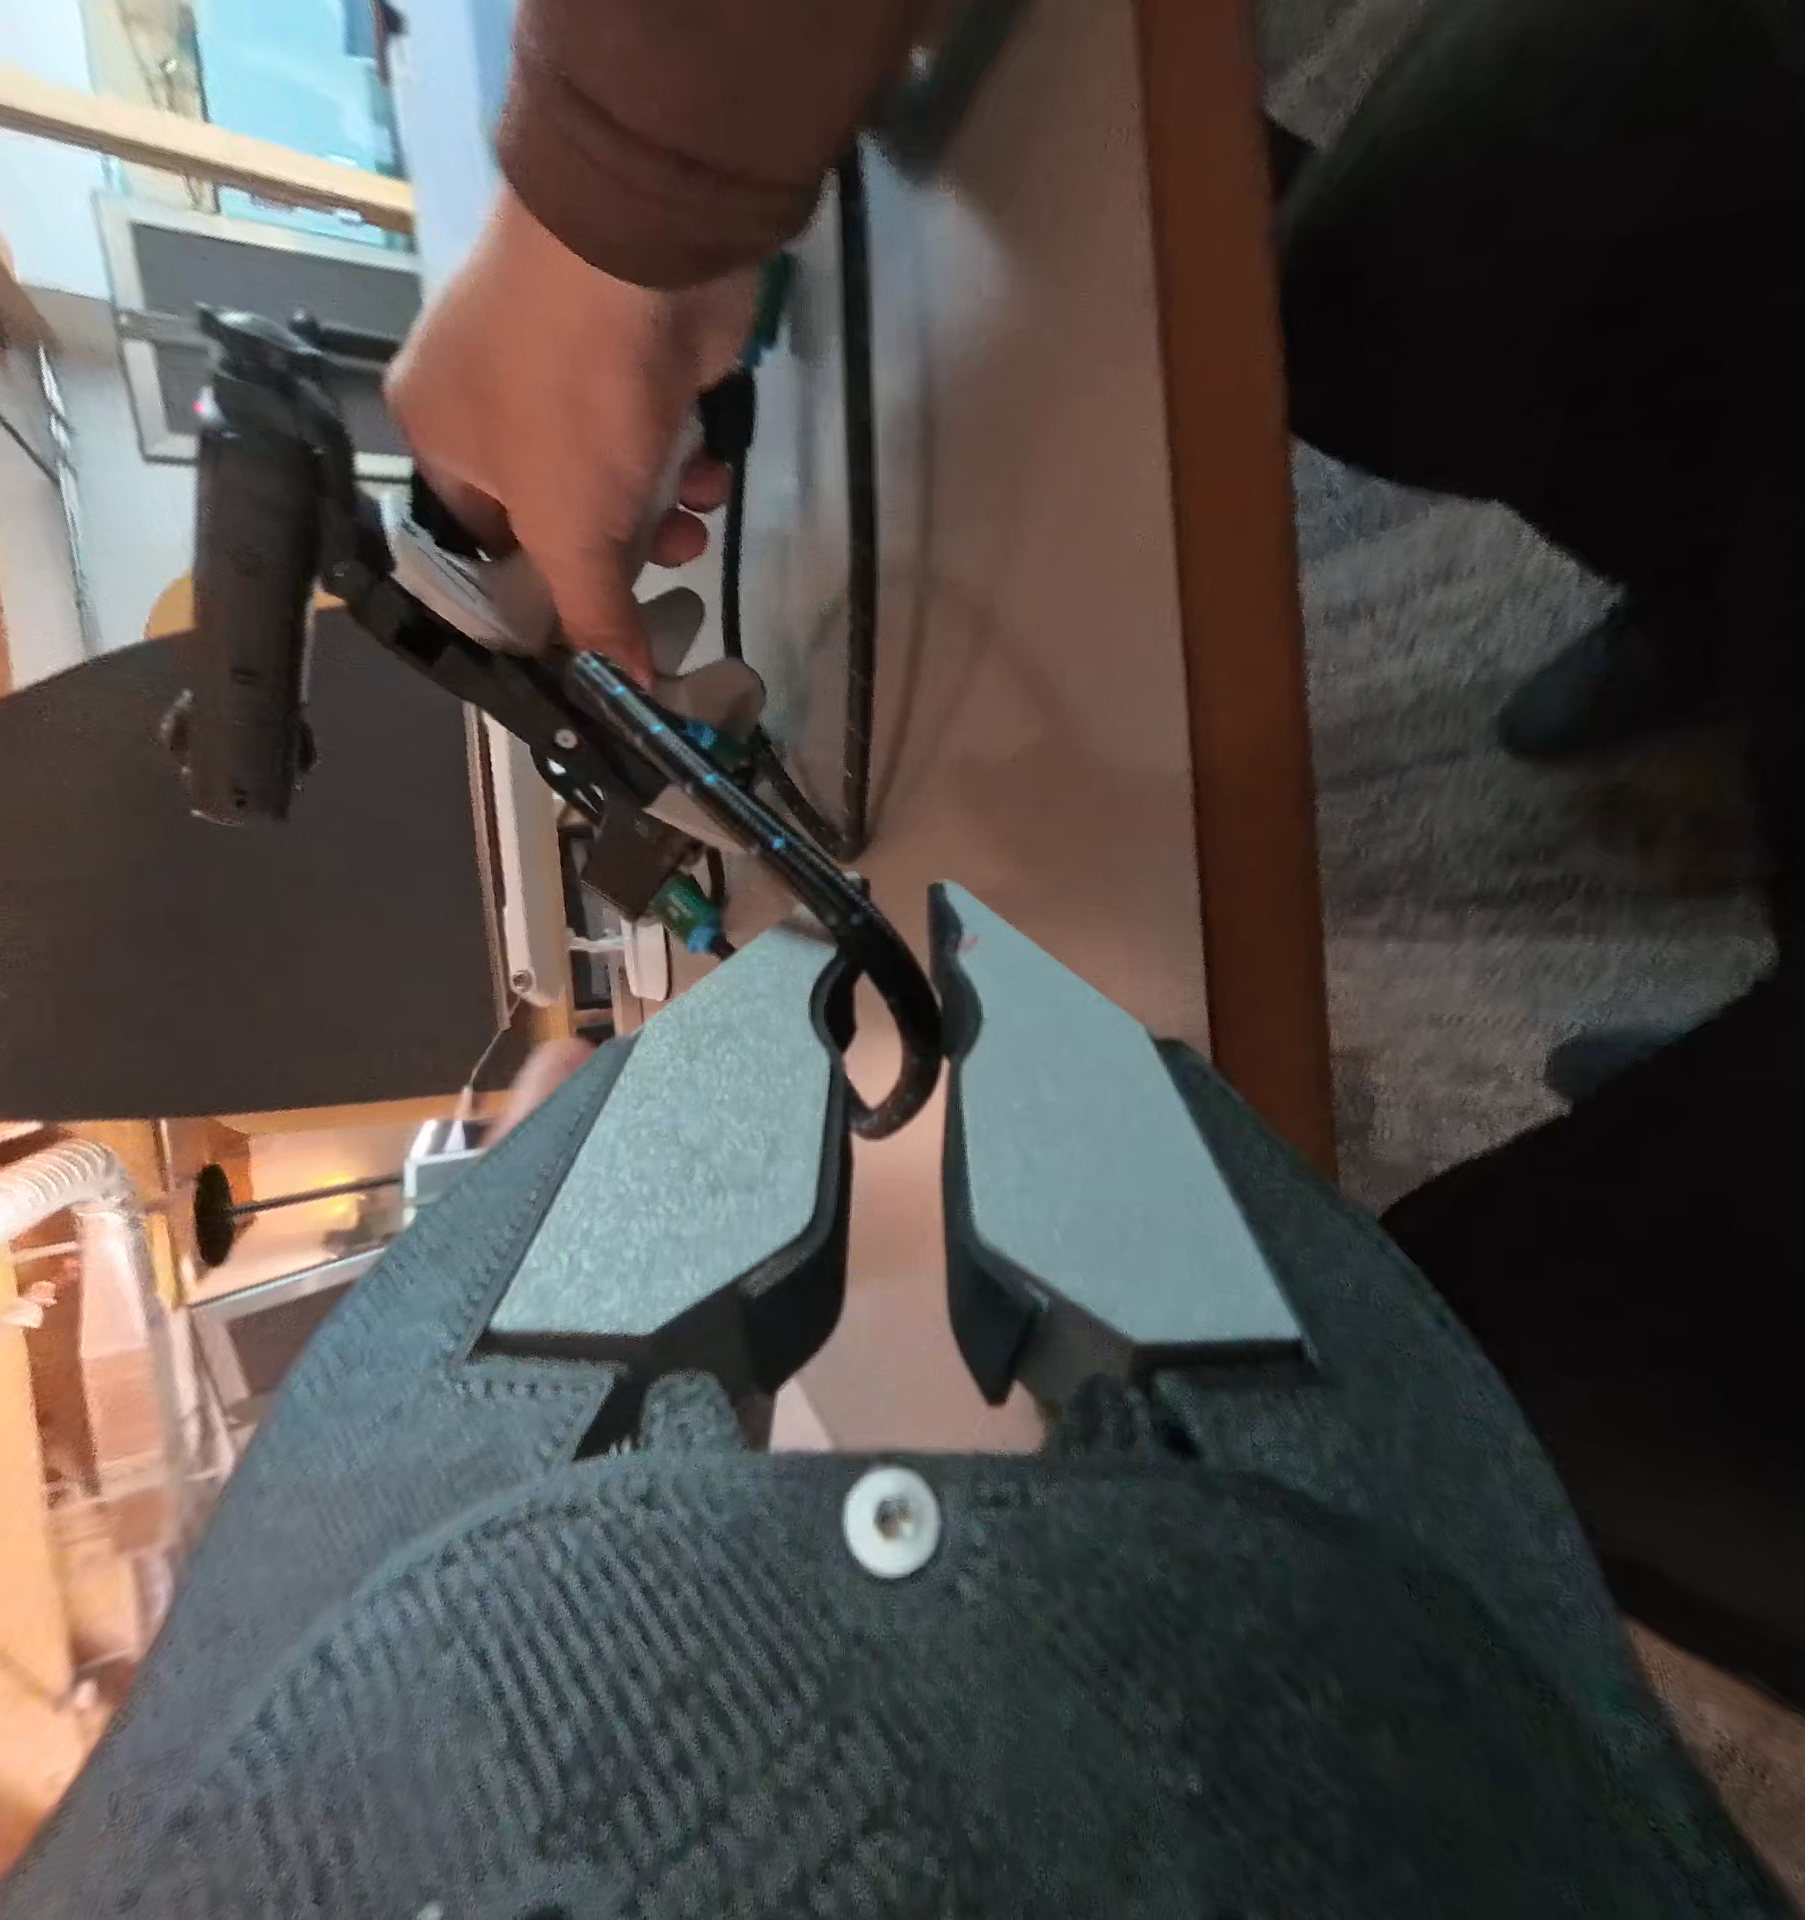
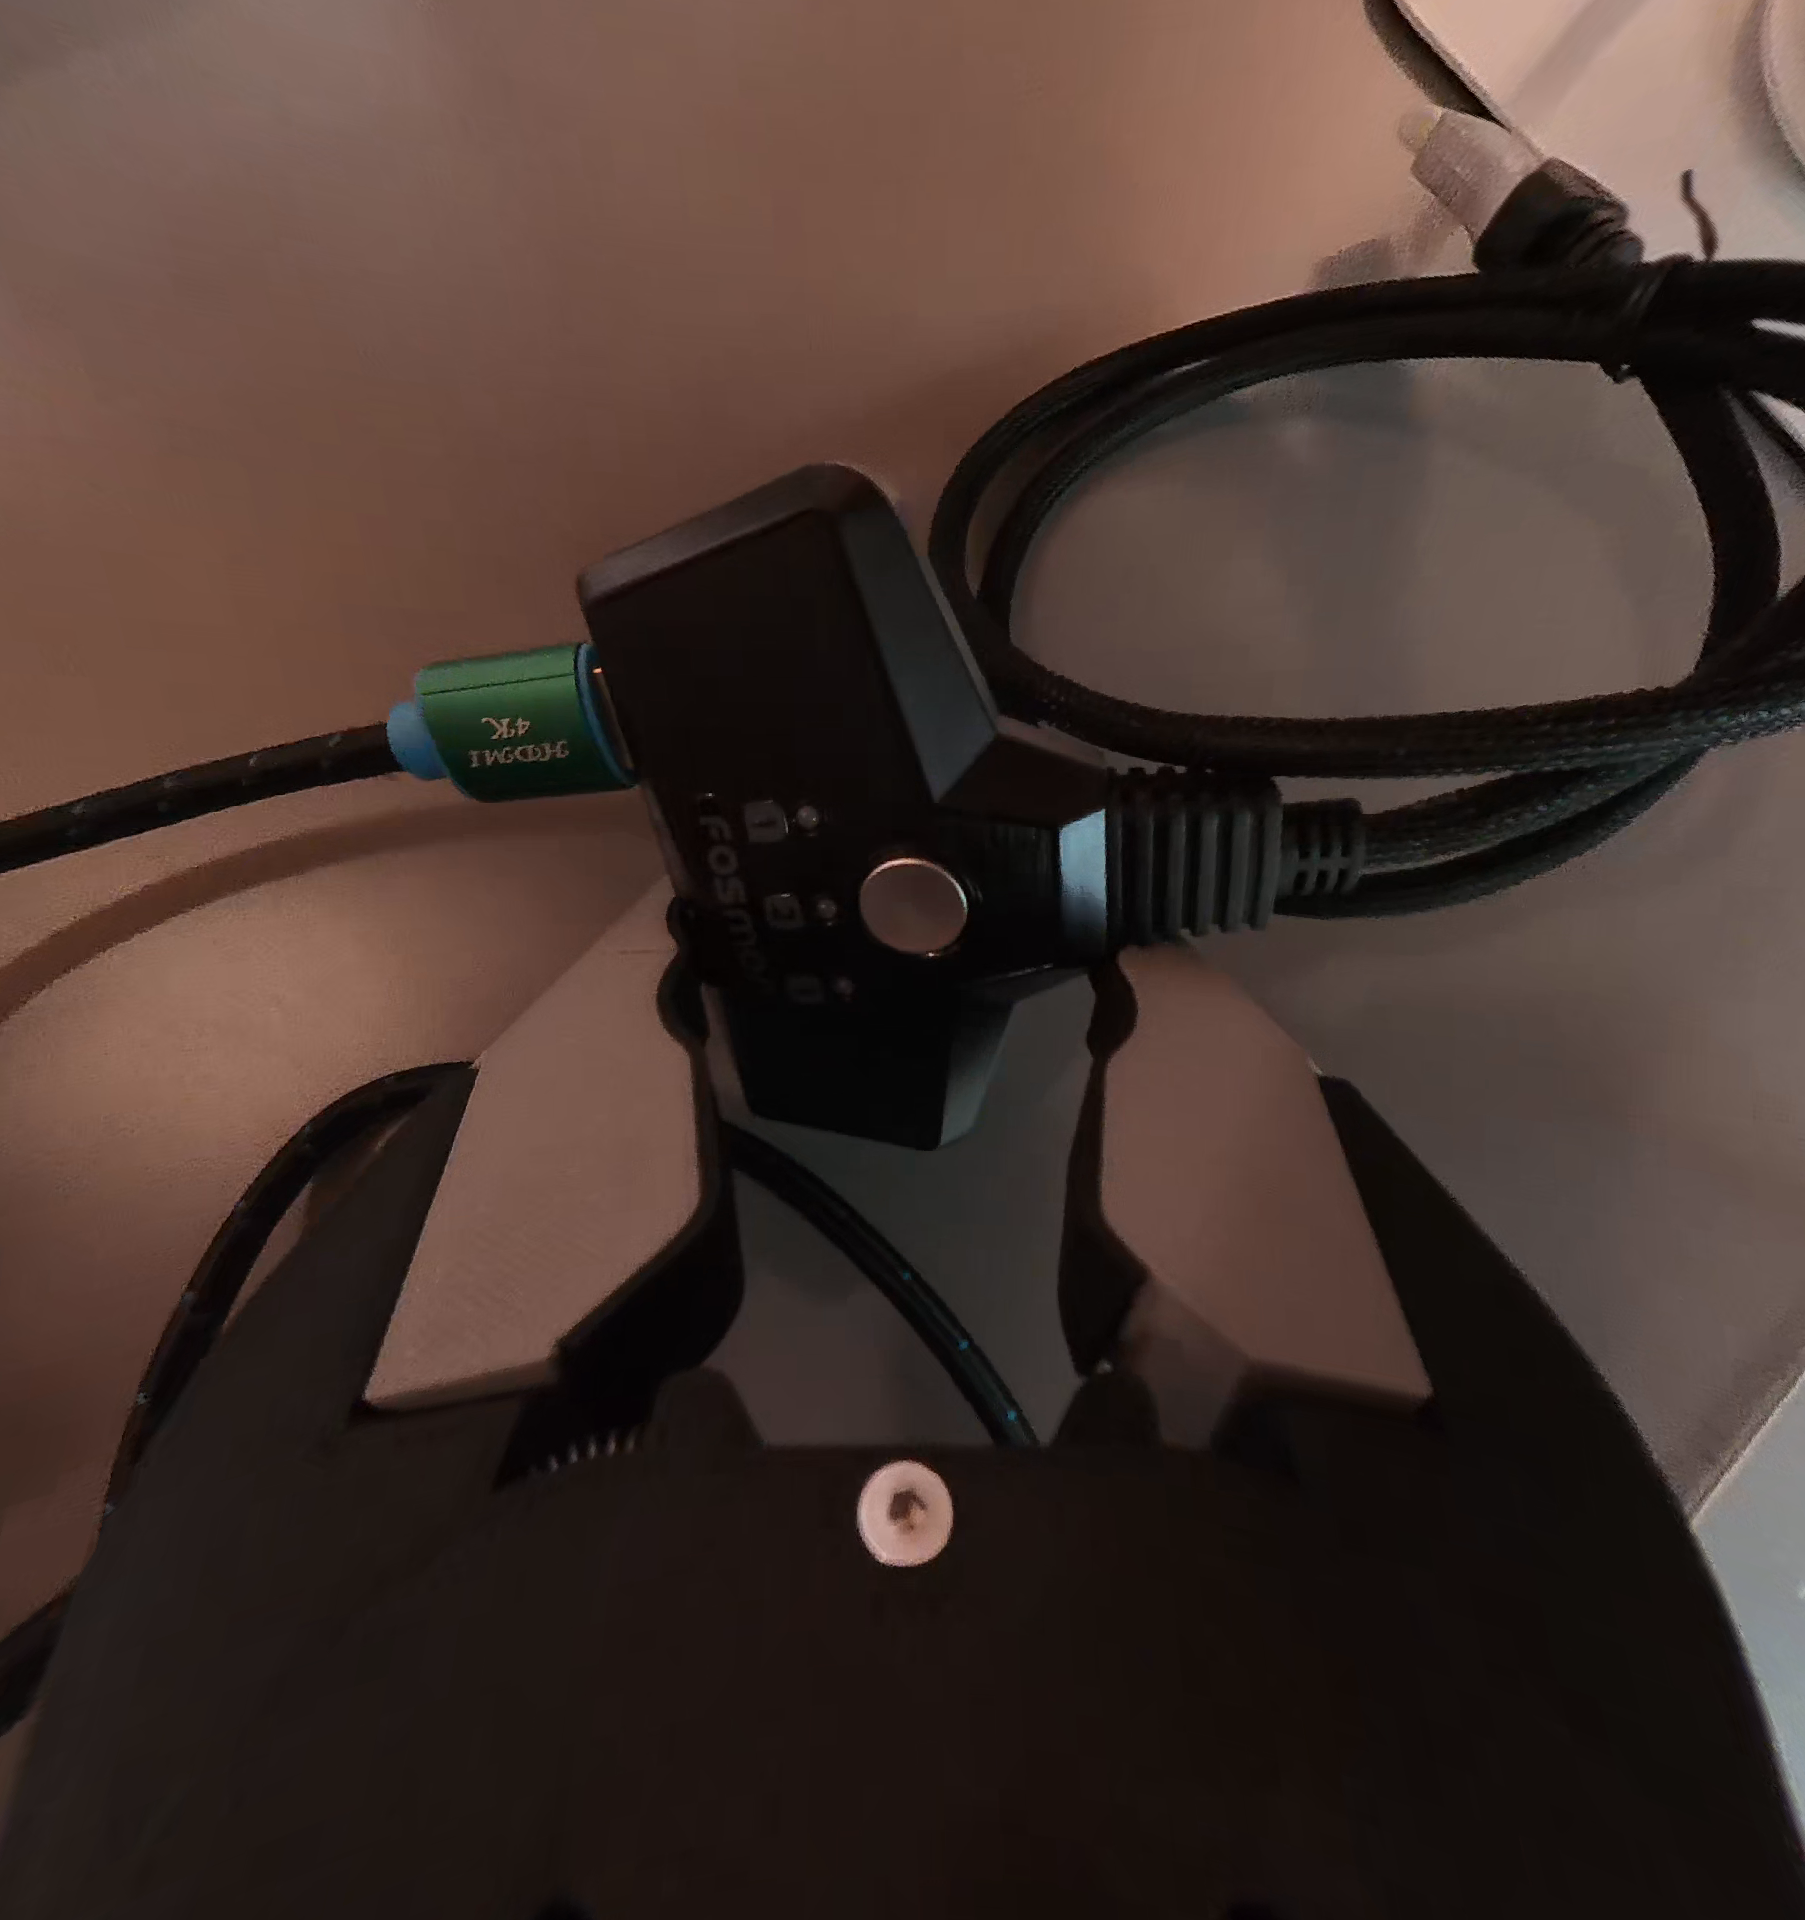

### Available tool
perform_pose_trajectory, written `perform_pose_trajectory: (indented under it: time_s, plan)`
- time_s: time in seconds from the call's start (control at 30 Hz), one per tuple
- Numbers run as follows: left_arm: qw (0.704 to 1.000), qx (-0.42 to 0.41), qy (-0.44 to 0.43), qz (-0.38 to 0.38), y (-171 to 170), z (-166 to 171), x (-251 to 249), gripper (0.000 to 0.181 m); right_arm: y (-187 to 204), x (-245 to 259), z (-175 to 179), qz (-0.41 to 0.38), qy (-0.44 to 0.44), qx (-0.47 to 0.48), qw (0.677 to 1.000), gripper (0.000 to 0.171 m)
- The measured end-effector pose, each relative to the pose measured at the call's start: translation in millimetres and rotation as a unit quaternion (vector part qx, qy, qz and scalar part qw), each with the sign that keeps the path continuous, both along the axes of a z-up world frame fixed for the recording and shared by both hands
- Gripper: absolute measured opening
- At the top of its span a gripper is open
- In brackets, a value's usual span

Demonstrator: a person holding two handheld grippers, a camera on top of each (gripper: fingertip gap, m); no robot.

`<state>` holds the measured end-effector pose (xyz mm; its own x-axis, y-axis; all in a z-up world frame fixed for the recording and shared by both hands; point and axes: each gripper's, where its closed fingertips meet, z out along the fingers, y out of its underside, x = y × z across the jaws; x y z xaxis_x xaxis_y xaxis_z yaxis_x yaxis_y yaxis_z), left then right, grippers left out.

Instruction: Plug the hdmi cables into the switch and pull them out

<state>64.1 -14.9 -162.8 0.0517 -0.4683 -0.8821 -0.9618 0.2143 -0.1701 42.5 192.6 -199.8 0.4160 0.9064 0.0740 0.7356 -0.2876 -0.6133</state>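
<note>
In the right wrist view my right gripper [image 2: 893, 987] is shut on the black HDMI switch [image 2: 773, 665] and holds it over the beige table. A green HDMI plug [image 2: 508, 732] on a black braided cable [image 2: 150, 810] sits in the switch's left side. A ribbed black cable boot [image 2: 1194, 862] leaves its right side. In the left wrist view my left gripper [image 1: 887, 956] is shut on a loop of the black braided cable [image 1: 903, 1060] between its tips. Farther off, a hand [image 1: 565, 447] holds the right gripper, with a green plug [image 1: 682, 899] below it.
A coil of black braided cable [image 2: 1397, 644] lies right of the switch on a grey mat [image 2: 1708, 1091]. The table's wooden edge [image 1: 1230, 520] runs to the right of my left gripper, with grey carpet [image 1: 1500, 831] beyond it. A dark screen [image 1: 202, 883] stands on the left.
</note>
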Motion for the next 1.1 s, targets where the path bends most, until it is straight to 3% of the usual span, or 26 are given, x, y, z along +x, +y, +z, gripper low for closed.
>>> perform_pose_trajectory:
  time_s: [0.1,0.3,0.47,0.53,0.67,0.77,0.87,0.93,1.03,1.1]
  plan:
    - [0.999,-0.04,-0.016,-0.032,-9.7,-5.5,13.9,0.005,-7.2,-9.4,3.3,0.015,0.011,-0.024,1.0,0.072]
    - [0.97,-0.084,0.215,-0.076,-22.1,-36.5,-13.0,0.003,-24.4,-22.9,46.7,0.054,0.075,-0.08,0.993,0.072]
    - [0.925,-0.153,0.347,0.012,-22.6,-31.3,-71.1,0.013,-21.9,-2.6,81.5,0.073,0.036,-0.055,0.995,0.072]
    - [0.912,-0.141,0.383,0.046,-19.1,-21.9,-93.8,0.019,-17.4,9.4,93.7,0.078,0.018,-0.041,0.996,0.072]
    - [0.904,-0.037,0.422,0.064,-9.9,9.9,-109.1,0.022,-14.6,27.8,109.8,0.09,-0.002,-0.048,0.995,0.072]
    - [0.899,0.032,0.433,0.06,-7.7,23.5,-104.1,0.019,-16.0,32.8,115.1,0.09,0.004,-0.056,0.994,0.072]
    - [0.911,0.061,0.407,0.019,-19.6,28.7,-87.9,0.03,-21.6,32.9,119.8,0.098,0.023,-0.058,0.993,0.072]
    - [0.939,0.03,0.342,-0.003,-39.6,29.4,-75.3,0.047,-25.5,32.6,121.5,0.103,0.039,-0.064,0.992,0.071]
    - [0.975,-0.005,0.214,-0.053,-75.2,47.3,-49.9,0.057,-34.3,33.4,116.6,0.127,0.033,-0.063,0.989,0.071]
    - [0.985,-0.008,0.159,-0.07,-92.2,67.3,-47.9,0.052,-38.0,34.0,113.4,0.138,0.019,-0.045,0.989,0.072]
